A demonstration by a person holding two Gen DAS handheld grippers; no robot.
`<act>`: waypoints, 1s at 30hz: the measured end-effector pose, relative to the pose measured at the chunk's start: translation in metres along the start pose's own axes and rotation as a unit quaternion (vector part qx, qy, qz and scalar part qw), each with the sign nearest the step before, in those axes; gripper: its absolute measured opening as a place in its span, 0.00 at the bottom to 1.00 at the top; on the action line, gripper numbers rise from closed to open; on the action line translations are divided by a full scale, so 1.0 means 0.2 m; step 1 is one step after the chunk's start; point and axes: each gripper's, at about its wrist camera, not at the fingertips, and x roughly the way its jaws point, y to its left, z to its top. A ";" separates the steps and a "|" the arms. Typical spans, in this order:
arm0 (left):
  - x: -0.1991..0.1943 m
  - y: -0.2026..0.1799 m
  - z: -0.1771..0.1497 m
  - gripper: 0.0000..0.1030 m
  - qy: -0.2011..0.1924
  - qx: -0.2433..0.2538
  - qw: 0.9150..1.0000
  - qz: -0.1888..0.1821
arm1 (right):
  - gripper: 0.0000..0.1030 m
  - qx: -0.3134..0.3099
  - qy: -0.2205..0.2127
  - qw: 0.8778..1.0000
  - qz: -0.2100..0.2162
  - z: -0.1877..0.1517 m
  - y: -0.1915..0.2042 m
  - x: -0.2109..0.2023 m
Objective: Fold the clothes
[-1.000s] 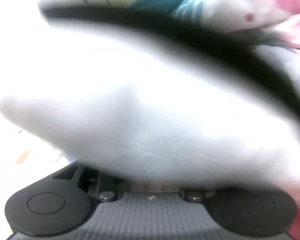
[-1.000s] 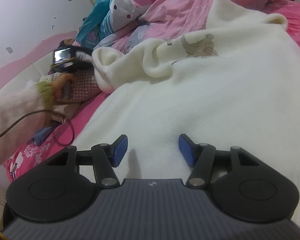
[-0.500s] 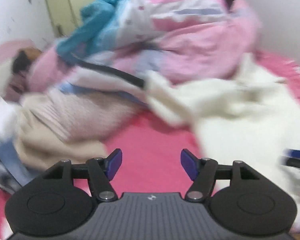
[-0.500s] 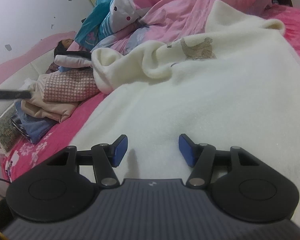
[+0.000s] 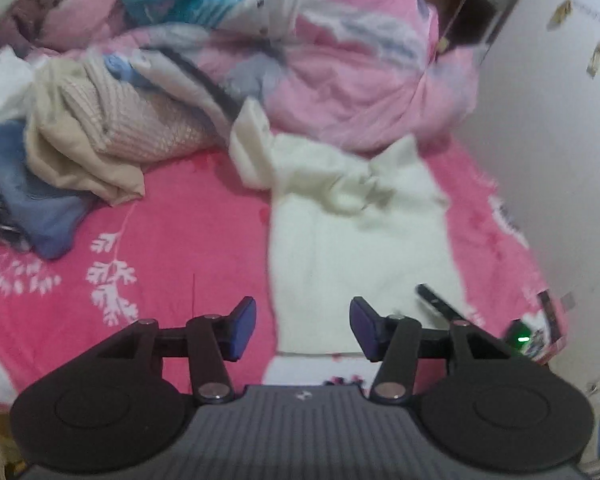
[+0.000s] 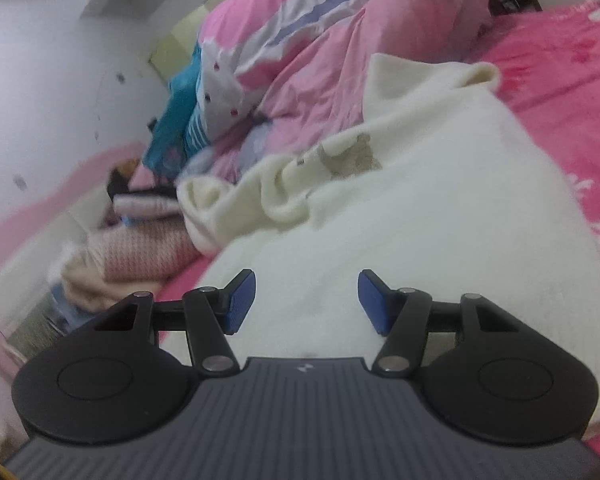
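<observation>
Both tools hold nothing: the left hand-held gripper (image 5: 302, 322) has its blue pads spread wide above the bed (image 5: 188, 216), and the right hand-held gripper (image 6: 306, 298) is spread just as wide, low over cloth.

The task's thing is the cream fleece garment (image 5: 356, 240); it lies ahead of and slightly to the right of the left hand-held gripper, its body flat on the pink bedspread, its near hem just beyond the pads, and one sleeve (image 5: 256, 148) bunched at the far end; in the right wrist view the same cream fleece garment (image 6: 420, 232) fills the space directly under and ahead of the pads, with the rumpled sleeve (image 6: 236, 204) ahead to the left.

My reading: a fold on this garment is in hand, though a flat body with a loose sleeve would suit either a garment laid out for folding or one partly folded; any next grasp would call for closing on an edge or sleeve cleanly, taking fleece only and not the bedspread.

Counted: two hand-held grippers; one cream garment; one stack of folded clothes (image 5: 100, 136) ahead to the left of the left hand-held gripper, at least four layers showing (pink knit, beige, blue, a dark patterned piece); one heaped pink quilt (image 5: 340, 64) far ahead.
</observation>
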 end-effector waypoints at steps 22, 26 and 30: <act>1.04 -0.07 -0.31 0.64 -0.062 0.041 0.993 0.088 | 0.55 0.024 -0.054 0.996 -0.069 0.04 -0.21 -0.27; 1.12 0.01 -0.37 0.78 -0.050 0.018 0.998 0.040 | 0.58 0.024 -0.084 0.992 -0.090 0.05 -0.24 -0.38; 1.22 0.09 -0.45 0.78 -0.019 0.012 0.999 0.044 | 0.58 0.038 -0.072 0.990 -0.116 0.08 -0.31 -0.45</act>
